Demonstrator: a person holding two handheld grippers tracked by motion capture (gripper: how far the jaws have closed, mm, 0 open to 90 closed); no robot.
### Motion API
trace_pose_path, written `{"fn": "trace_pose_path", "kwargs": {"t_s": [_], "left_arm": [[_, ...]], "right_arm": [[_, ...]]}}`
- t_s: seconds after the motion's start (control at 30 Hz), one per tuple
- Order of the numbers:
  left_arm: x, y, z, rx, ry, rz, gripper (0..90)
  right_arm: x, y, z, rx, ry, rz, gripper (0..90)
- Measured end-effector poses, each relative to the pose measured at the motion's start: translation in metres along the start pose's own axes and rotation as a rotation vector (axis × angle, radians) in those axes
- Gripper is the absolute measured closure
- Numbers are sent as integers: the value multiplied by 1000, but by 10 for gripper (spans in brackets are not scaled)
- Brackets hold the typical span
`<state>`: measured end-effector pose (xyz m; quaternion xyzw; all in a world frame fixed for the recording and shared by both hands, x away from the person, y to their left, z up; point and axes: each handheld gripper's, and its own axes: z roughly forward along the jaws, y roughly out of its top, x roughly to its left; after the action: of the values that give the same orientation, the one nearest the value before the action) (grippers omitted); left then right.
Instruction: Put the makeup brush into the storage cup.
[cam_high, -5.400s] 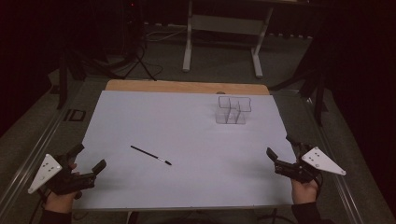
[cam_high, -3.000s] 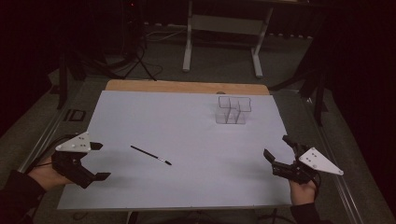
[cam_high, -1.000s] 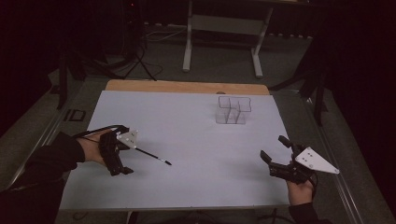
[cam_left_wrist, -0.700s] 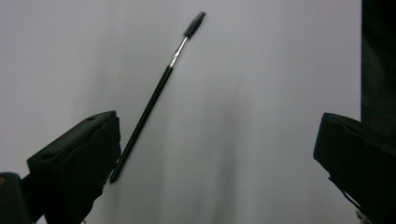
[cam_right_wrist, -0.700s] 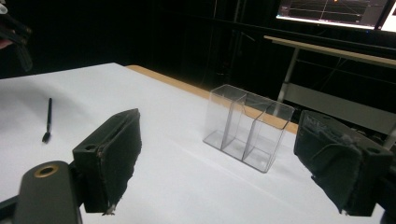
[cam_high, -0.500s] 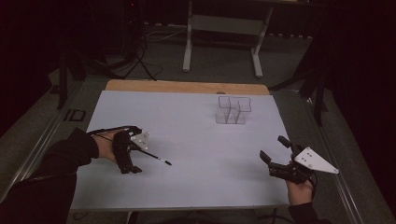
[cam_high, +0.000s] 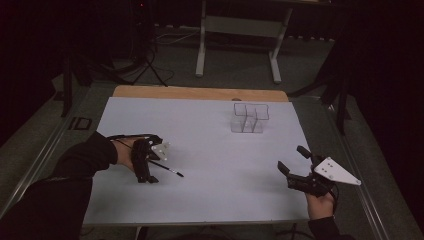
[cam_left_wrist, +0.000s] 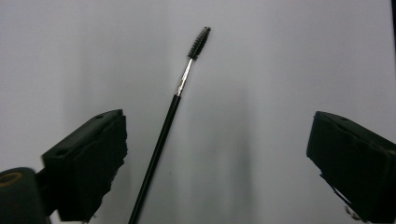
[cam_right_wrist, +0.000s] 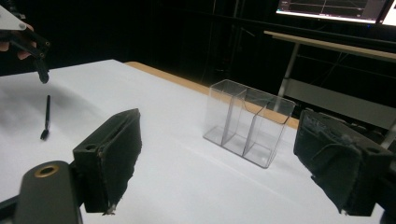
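Your left gripper (cam_high: 148, 165) is over the handle end of the thin black brush (cam_high: 170, 170), jaws pointing down at the white table (cam_high: 210, 200). Your right gripper (cam_high: 294, 165) sits near the right edge, jaws apart. Clear divided holder (cam_high: 248, 118) stands farther back.

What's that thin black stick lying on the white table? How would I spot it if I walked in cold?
Start at the white table and look to its left half, below the left gripper, whose open fingers straddle it without touching. There lies a slim spoolie brush: black handle, short silver neck, small bristly black tip. The other loose item, a clear plastic organizer, stands upright far off at the back right.
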<state>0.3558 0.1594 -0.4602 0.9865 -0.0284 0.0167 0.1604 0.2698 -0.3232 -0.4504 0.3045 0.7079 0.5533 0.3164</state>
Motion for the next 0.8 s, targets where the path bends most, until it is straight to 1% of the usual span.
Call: {"fn": "trace_pose_path", "kwargs": {"t_s": [0.03,0.07,0.13,0.17,0.27,0.3,0.33,0.37,0.43,0.57,0.77,0.8], "left_arm": [[0,0,0,-3,1,14,91],[1,1,1,1,13,30,125],[2,3,2,5,7,51,153],[3,4,3,6,11,65,158],[4,7,5,8,4,99,211],[5,8,6,2,-7,106,231],[5,9,7,3,-4,112,252],[6,9,9,10,-10,122,277],[9,9,11,13,-11,133,305],[13,9,14,2,-27,142,388],[17,13,23,18,-39,170,494],[18,13,24,19,-43,166,503]], "right_arm": [[0,0,0,1,0,-1,147],[0,0,0,1,1,0,147],[0,0,0,1,2,0,147],[0,0,0,1,1,0,147],[0,-1,0,3,0,0,147],[0,-1,0,3,-1,-1,147],[0,-1,0,2,-1,0,147],[0,-1,0,3,-1,1,147],[0,-1,0,4,-2,-1,147],[0,-1,1,7,-2,4,147],[0,-1,1,8,-3,3,147],[0,-1,1,8,-2,4,148]]}}
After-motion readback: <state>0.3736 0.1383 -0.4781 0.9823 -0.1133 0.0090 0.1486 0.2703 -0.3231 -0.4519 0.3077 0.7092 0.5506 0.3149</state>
